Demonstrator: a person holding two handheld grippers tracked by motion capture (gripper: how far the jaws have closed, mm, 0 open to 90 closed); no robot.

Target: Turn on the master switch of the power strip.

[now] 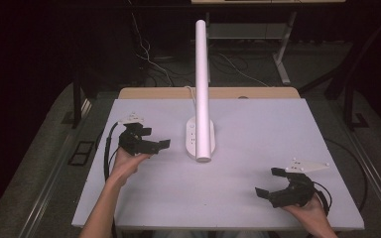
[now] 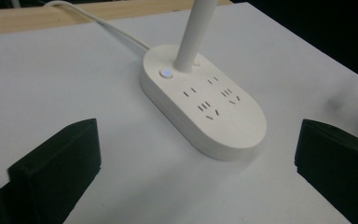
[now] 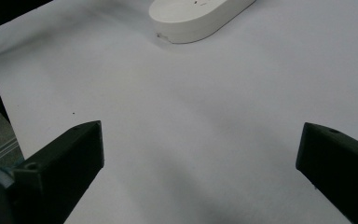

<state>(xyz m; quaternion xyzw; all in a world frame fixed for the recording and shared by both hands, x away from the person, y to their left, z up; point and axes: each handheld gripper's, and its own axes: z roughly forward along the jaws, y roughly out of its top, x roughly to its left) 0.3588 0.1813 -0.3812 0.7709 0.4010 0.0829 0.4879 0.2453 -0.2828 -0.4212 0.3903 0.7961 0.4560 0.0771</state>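
Facing the lamp base, the left claw gapes empty.

A: Desk?
B: One desk, pale grey top, bare wooden strip along the far edge.

A: Floor?
B: Grey carpet, dim. A metal rail runs along the desk's left side, another along its right.

A: Behind the desk?
B: Loose white cables on the floor; the grey leg of a second table at the top edge.

A: Light?
B: Desk lit from above; the room around it dark, walls not readable.
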